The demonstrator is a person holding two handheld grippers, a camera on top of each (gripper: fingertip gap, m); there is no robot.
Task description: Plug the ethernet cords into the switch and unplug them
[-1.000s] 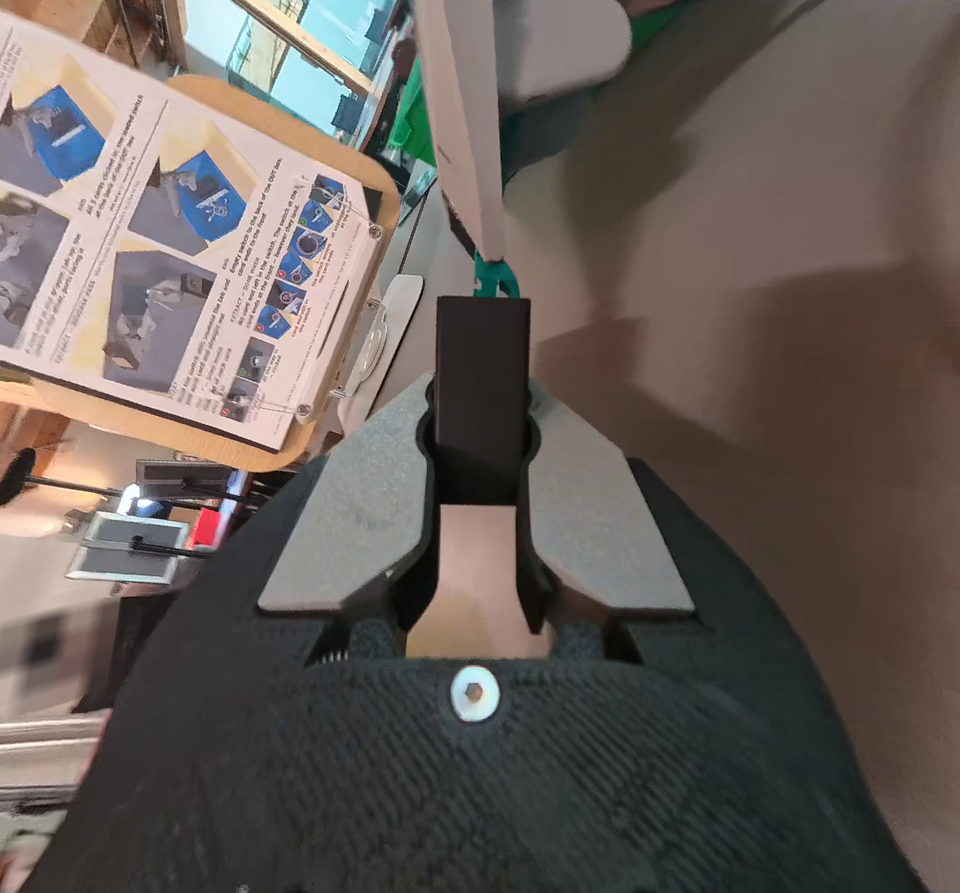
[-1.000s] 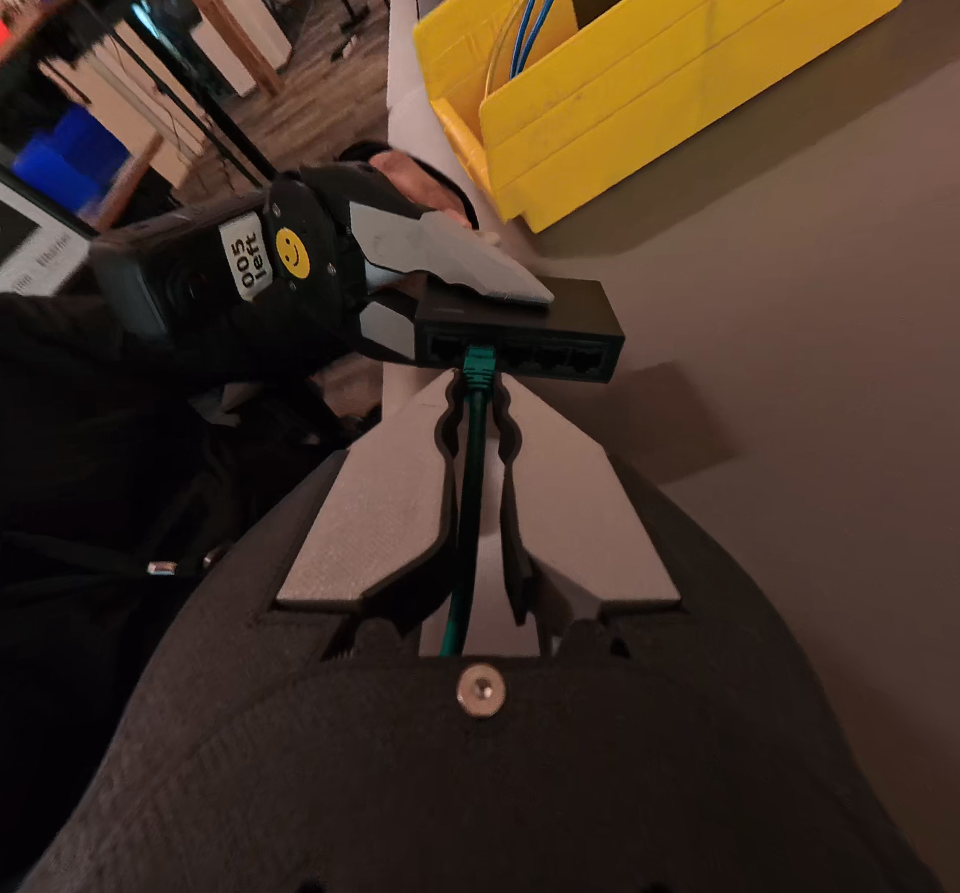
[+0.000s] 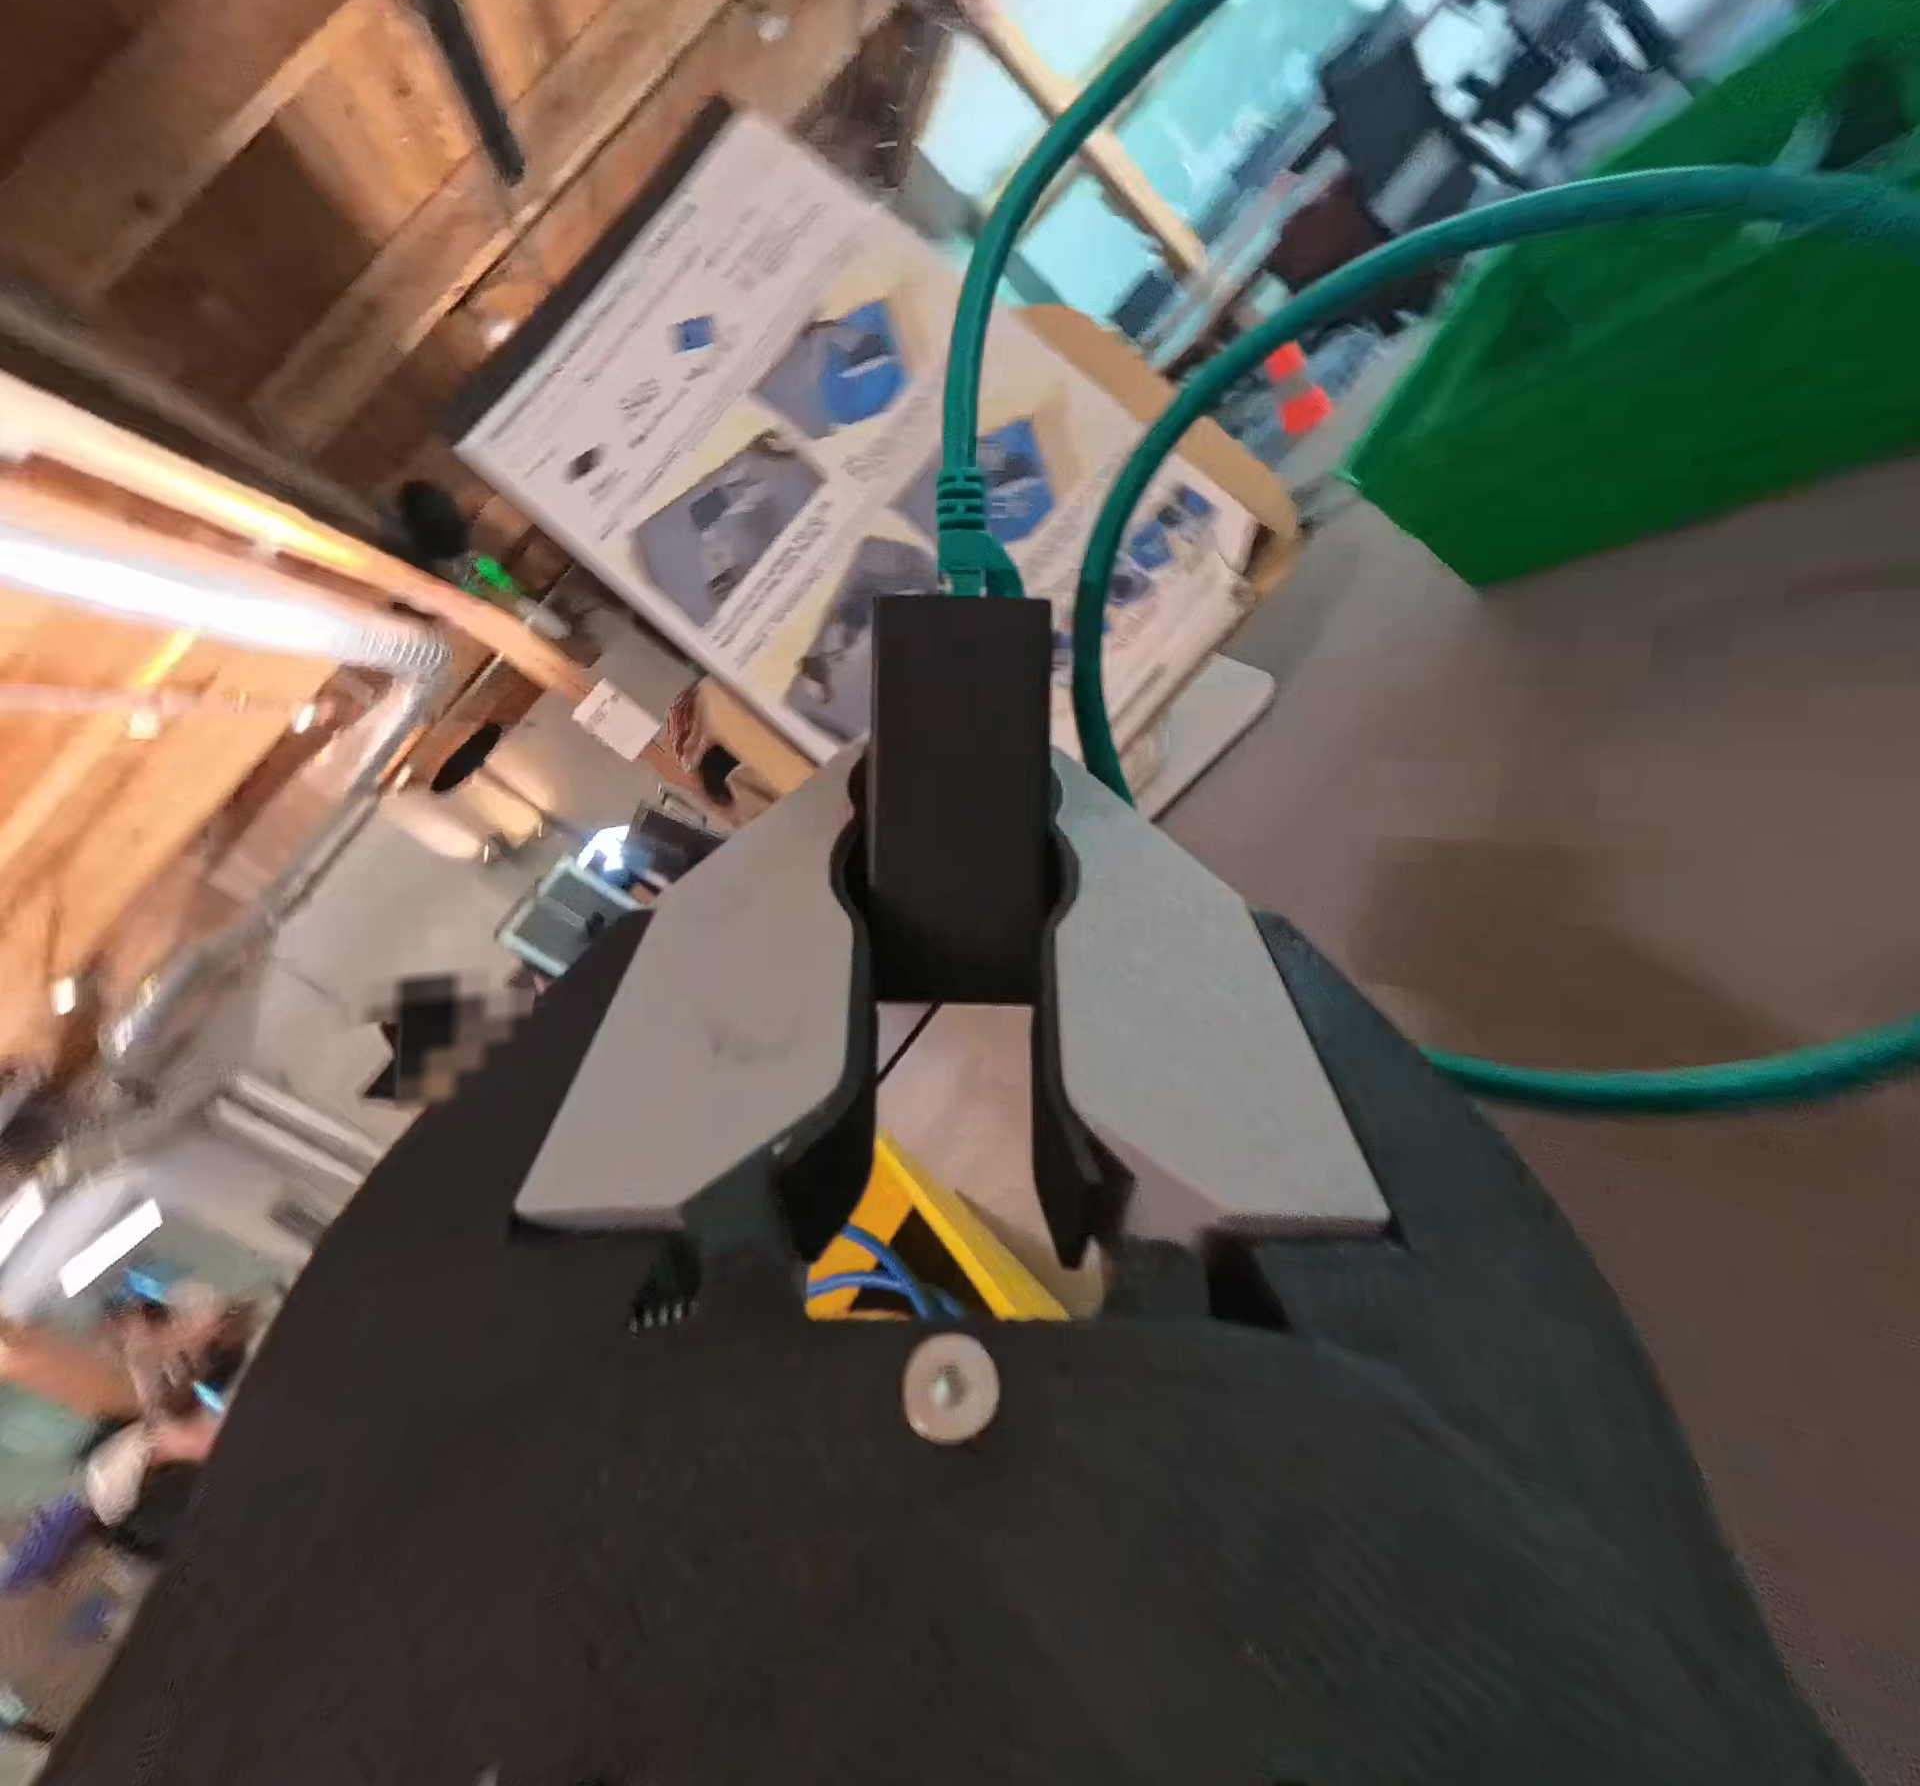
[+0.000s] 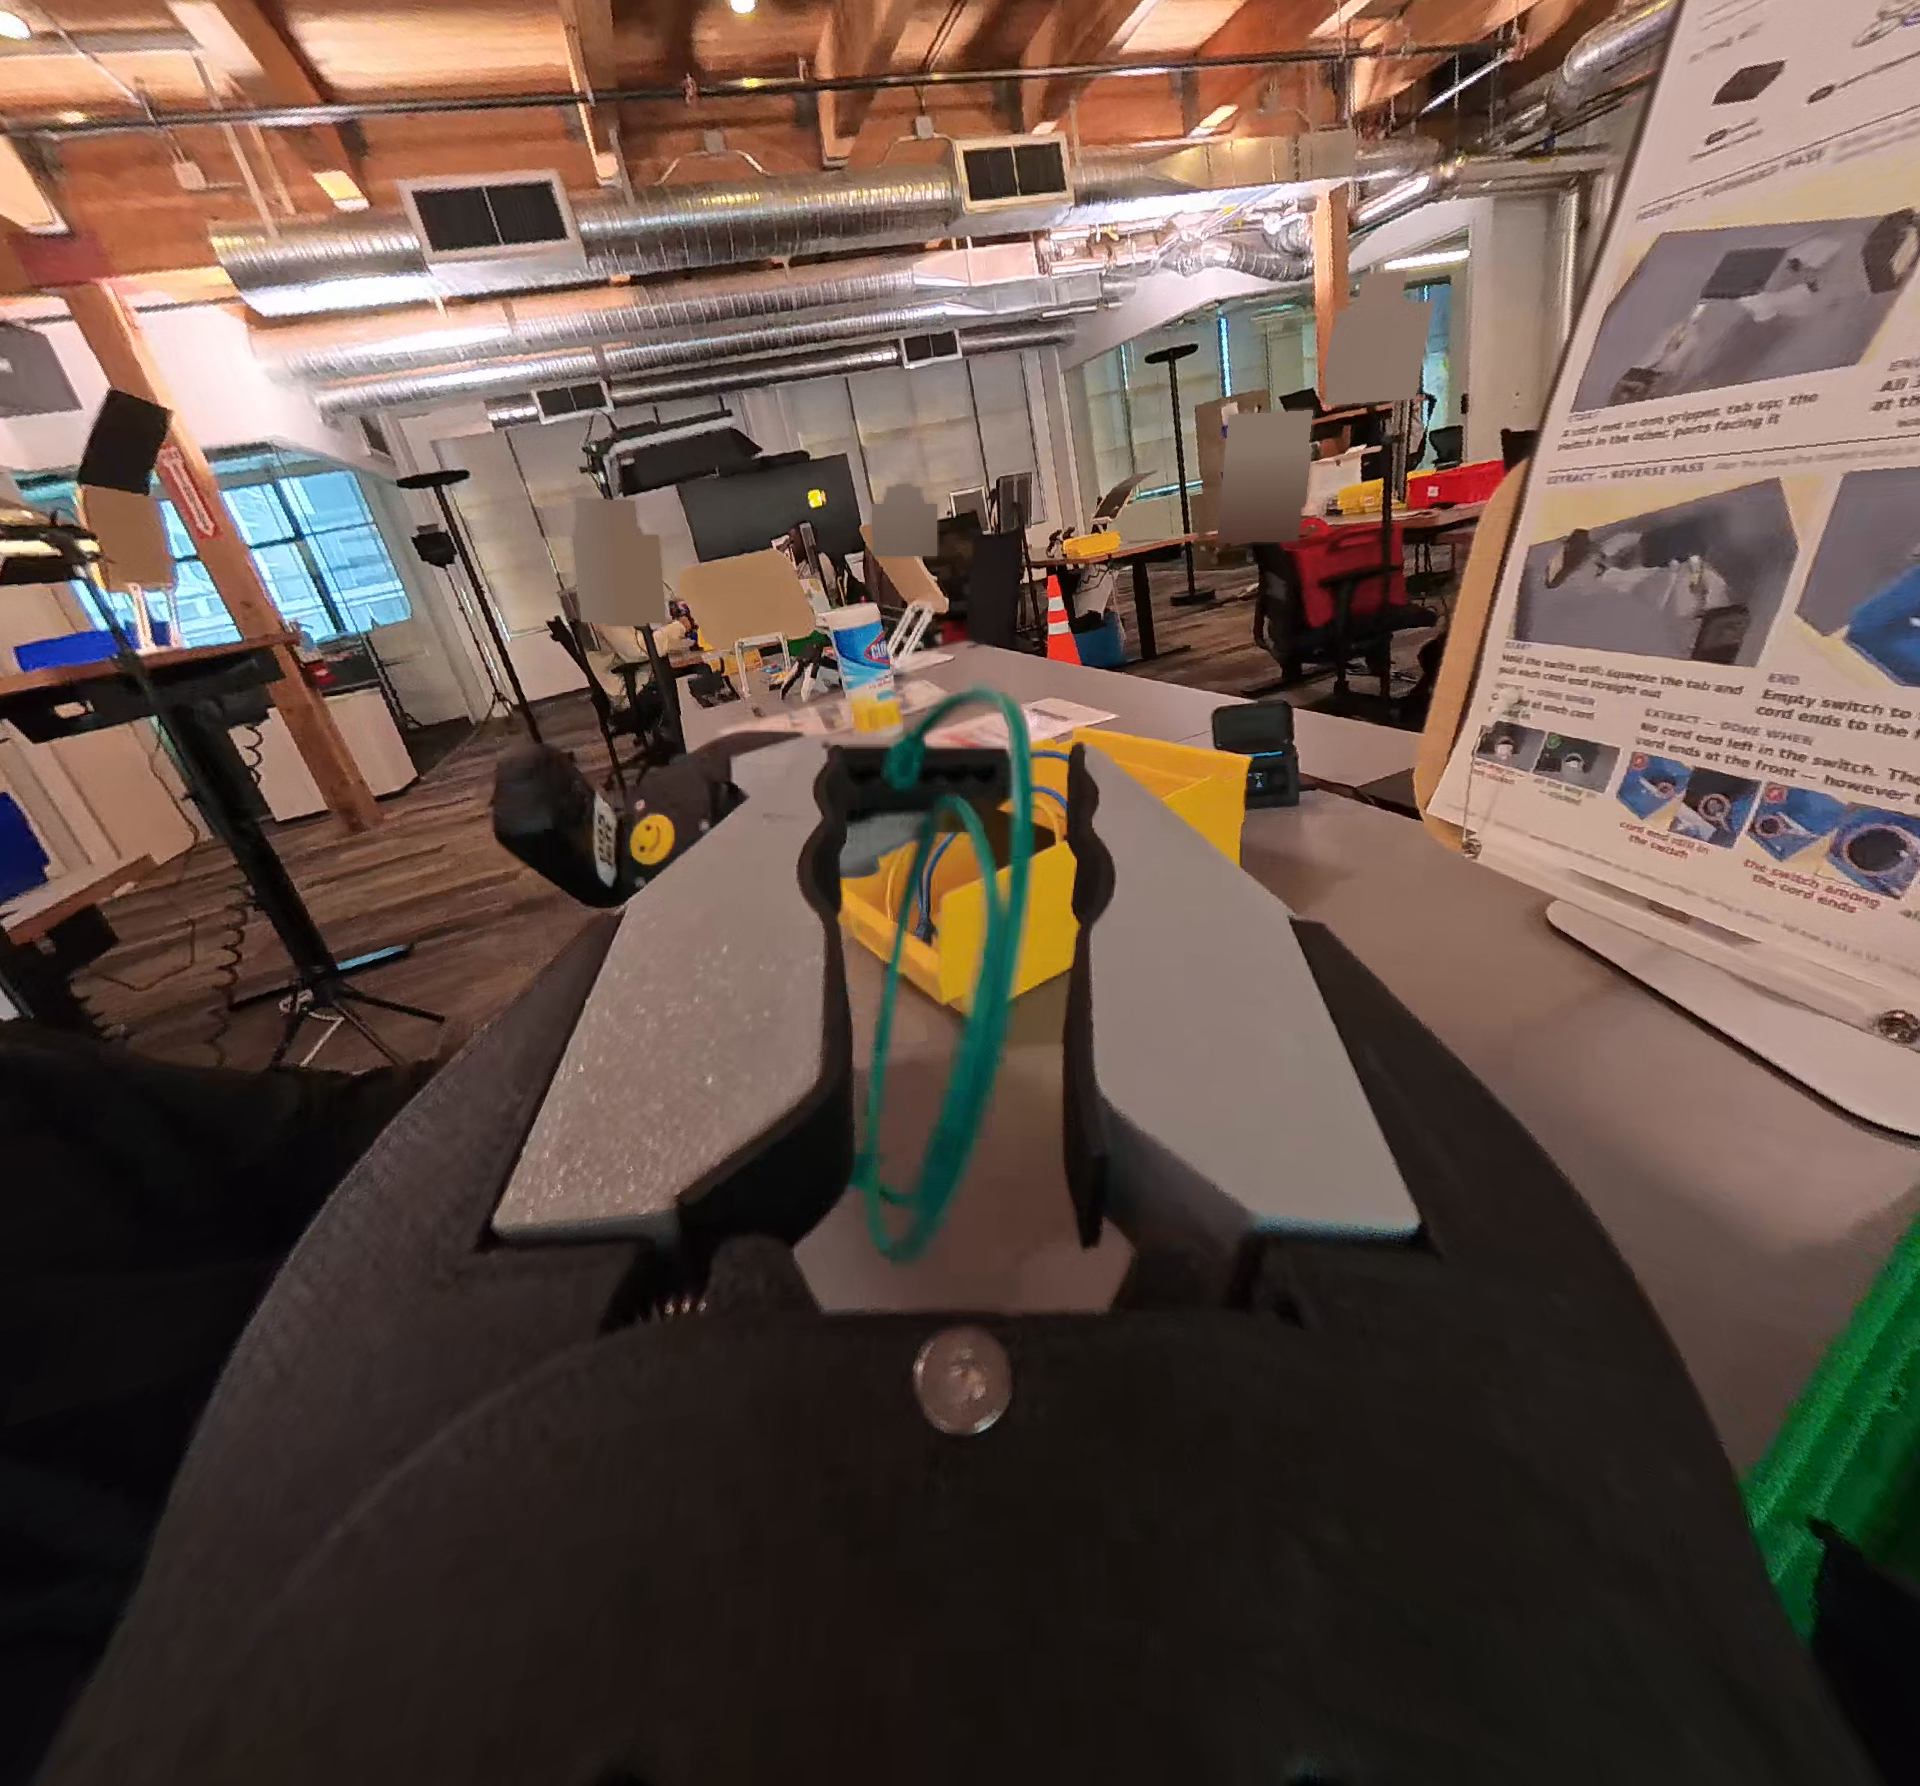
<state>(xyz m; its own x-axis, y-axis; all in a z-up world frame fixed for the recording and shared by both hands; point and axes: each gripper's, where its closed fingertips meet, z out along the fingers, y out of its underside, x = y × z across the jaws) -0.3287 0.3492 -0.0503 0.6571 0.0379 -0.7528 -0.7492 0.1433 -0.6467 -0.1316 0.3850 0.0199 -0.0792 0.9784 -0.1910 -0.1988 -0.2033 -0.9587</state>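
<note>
Green cord [image 3: 966,406] sits plugged into the far end of the black switch [image 3: 958,780], which the left gripper [image 3: 956,863] holds clamped in its jaws, lifted above the worktop [image 3: 1558,801]. The right gripper [image 4: 951,843] hangs back with jaws apart and empty, the cord looping loose in front of them. One plug-in looks done; I'd judge the next move is fetching another cord, perhaps from the yellow bin [image 4: 997,915], or gripping this plug to release it. Blur hides the latch tab, and the other ports are too small to read.
</note>
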